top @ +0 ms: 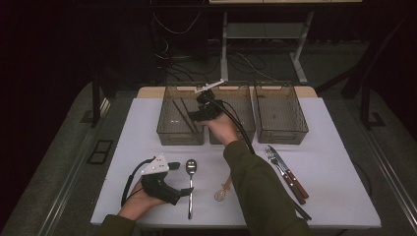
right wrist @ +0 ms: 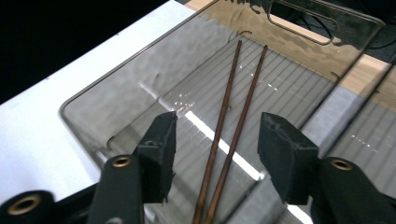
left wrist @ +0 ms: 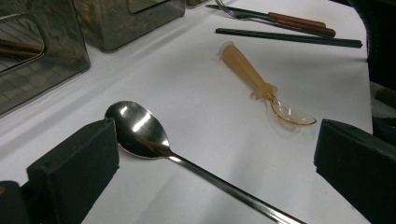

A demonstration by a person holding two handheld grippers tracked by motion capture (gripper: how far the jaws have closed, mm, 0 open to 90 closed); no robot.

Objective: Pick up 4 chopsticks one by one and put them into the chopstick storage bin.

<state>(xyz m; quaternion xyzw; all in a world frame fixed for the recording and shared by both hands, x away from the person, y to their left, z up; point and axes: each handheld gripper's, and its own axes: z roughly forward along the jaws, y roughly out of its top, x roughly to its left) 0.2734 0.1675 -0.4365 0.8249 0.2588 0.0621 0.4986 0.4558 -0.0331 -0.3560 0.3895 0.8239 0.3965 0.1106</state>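
Two brown chopsticks (right wrist: 243, 116) lie side by side on the floor of the left clear bin (top: 179, 137). My right gripper (right wrist: 217, 135) hangs over that bin (right wrist: 140, 74), open, its jaws on either side of the chopsticks and clear of them. From above, the right gripper (top: 195, 114) is at the bin's right wall and the chopsticks (top: 184, 115) run lengthwise inside. My left gripper (left wrist: 215, 135) rests low near the table's front, jaws wide open around a metal spoon (left wrist: 140, 133). The high view has this left gripper (top: 179, 178) just left of the spoon (top: 191, 167).
Two more clear bins (top: 280, 132) stand at the back, middle and right. An amber plastic spoon (top: 223, 189) lies by the right forearm. A fork and knife with wooden handles (top: 287, 174) and black chopsticks (top: 301, 210) lie at the front right of the white table (top: 334, 162).
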